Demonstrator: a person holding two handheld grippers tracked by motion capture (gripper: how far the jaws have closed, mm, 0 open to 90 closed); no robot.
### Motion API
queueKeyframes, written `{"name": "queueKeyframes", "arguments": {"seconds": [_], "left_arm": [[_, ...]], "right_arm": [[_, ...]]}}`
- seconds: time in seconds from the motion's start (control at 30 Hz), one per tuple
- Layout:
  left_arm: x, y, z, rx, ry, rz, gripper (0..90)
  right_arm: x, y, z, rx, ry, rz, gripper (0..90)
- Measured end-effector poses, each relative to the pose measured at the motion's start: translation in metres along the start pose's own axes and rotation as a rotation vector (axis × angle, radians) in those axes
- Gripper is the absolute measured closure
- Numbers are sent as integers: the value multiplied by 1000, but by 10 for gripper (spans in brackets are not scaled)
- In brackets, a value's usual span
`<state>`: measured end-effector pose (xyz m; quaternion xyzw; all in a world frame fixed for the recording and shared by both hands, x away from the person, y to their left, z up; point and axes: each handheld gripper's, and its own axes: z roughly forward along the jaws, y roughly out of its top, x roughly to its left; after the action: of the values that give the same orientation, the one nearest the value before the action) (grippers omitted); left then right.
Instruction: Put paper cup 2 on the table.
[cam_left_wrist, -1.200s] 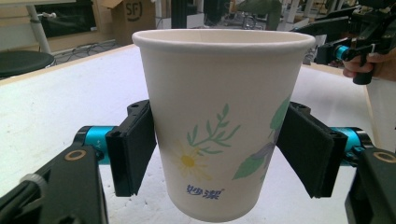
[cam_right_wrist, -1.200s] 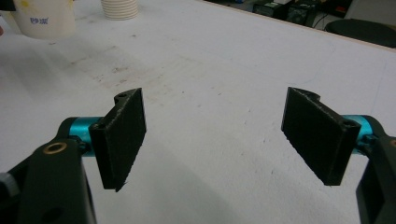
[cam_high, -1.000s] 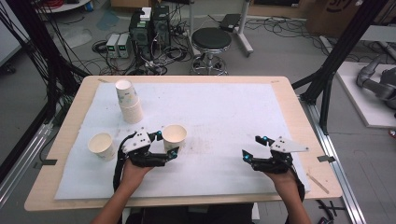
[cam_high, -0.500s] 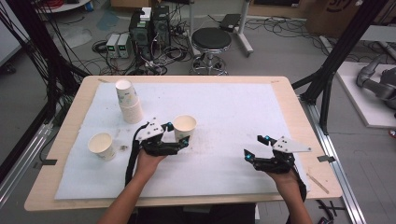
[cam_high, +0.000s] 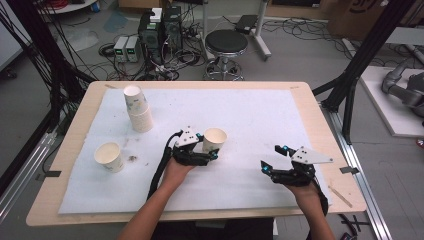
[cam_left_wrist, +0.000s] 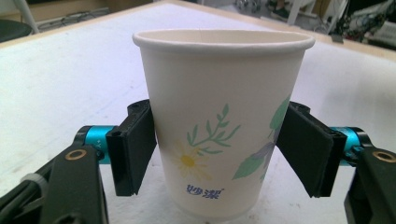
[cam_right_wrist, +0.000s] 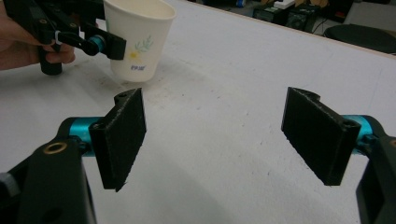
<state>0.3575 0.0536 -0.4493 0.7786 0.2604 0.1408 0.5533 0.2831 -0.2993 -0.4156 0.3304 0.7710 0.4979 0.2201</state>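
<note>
The left gripper (cam_high: 209, 150) clamps an upright paper cup (cam_high: 214, 139) near the middle of the white-covered desk (cam_high: 260, 115). The right gripper (cam_high: 272, 159) rests well to its right with jaws spread wide and holding nothing. Farther left stand a single cup (cam_high: 109, 156) and a cup stack (cam_high: 138, 109).

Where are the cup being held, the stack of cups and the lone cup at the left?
held cup (cam_left_wrist: 219, 126), left gripper view, front wall by the flower print.
stack of cups (cam_high: 138, 111), high view, middle of the stack.
lone cup (cam_high: 109, 156), high view, its side wall.
</note>
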Motion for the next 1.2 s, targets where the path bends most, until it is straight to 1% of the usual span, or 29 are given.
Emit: {"name": "queueKeyframes", "arguments": {"seconds": [0.07, 0.13, 0.2, 0.23, 0.33, 0.43, 0.53, 0.67, 0.73, 0.8, 0.83, 0.87, 0.9, 0.93, 1.0, 1.07, 1.2], "left_arm": [[-1, -2, 4, 27, -6, 5, 299], [-2, -3, 5, 55, 2, 17, 301], [-3, -2, 5, 62, 7, 20, 303], [-3, -2, 4, 71, 16, 23, 304], [-3, -3, 1, 112, 31, 30, 305], [-4, -5, -3, 130, 34, 39, 306], [-3, -7, -7, 145, 30, 34, 309], [-5, -7, -8, 159, 38, 47, 309], [-5, -7, -8, 162, 38, 45, 304], [-4, -8, -9, 162, 28, 28, 290], [-4, -8, -9, 159, 21, 19, 259], [-4, -8, -10, 160, 19, 19, 228], [-5, -7, -12, 153, 19, 21, 218], [-5, -7, -15, 136, 18, 24, 213], [-5, -7, -22, 113, 28, 26, 200], [-5, -8, -29, 91, 32, 14, 179], [0, -12, -47, 37, 21, -4, 175]], "right_arm": [[0, 0, 0, -1, 0, -1, 226], [1, 1, 0, -2, 1, 0, 226], [1, 1, -1, 0, 2, -3, 226], [1, 1, -1, 0, 4, -1, 226], [1, 0, -1, 3, 3, -1, 226], [1, 1, -1, -1, 0, -1, 226], [2, 1, -1, 1, 0, 0, 226], [2, 1, -1, 2, 3, -4, 226], [2, 1, -2, 4, 2, -3, 226], [1, 1, -2, 2, -1, -3, 225], [2, 0, -3, 5, -1, 0, 225], [1, 0, -3, 4, -2, -2, 226], [1, 0, -3, 5, -2, 1, 226], [0, 0, -3, 4, -1, 2, 226], [0, -1, -3, 8, -2, 0, 226], [0, -1, -4, 10, 2, 0, 226], [-1, -2, -6, 5, -1, 1, 225]]}}
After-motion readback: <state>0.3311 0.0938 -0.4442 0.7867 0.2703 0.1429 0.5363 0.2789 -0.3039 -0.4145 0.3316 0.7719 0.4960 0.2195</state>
